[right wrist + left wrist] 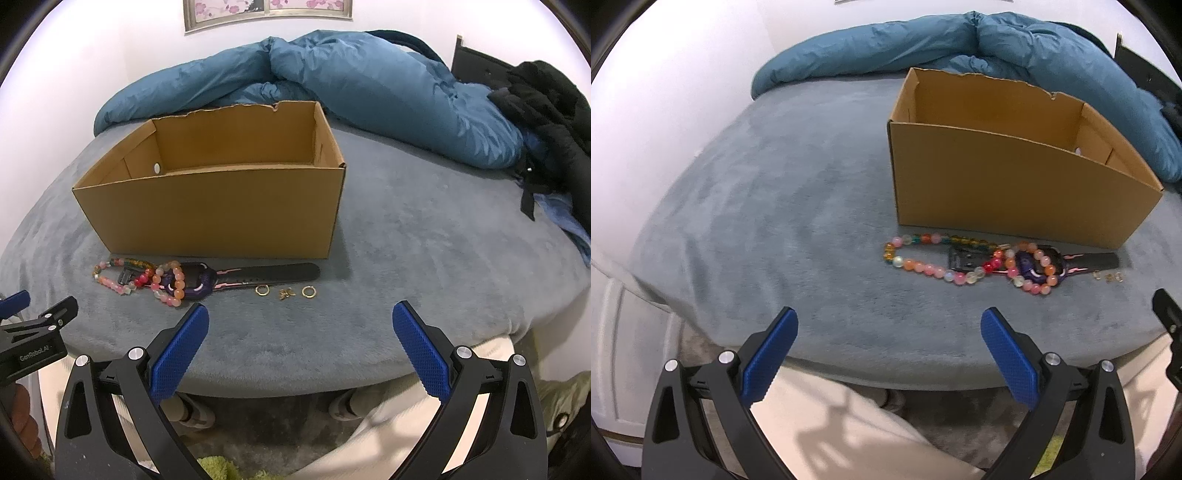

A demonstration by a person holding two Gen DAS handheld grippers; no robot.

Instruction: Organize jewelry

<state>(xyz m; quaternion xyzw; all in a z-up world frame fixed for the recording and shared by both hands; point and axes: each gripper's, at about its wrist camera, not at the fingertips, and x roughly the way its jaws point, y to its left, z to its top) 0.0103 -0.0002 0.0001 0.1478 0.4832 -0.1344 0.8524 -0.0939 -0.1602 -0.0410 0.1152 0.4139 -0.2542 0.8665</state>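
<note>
An open cardboard box (997, 173) (207, 218) stands on the grey bed. In front of it lie a long string of coloured beads (923, 266) (110, 280), a smaller bead bracelet (1034, 273) (173, 284) on top of a black and purple watch (1100, 261) (258, 275), two gold hoop earrings (262, 290) (308, 292) and a small gold charm (286, 293). My left gripper (888, 325) hovers open near the bed's front edge, short of the beads. My right gripper (300, 321) is open too, just short of the earrings.
A blue duvet (332, 85) is bunched at the back of the bed, with black clothing (546, 110) at the right. The grey blanket (768, 206) spreads wide to the left of the box. A person's light trousers (849, 435) show below the bed edge.
</note>
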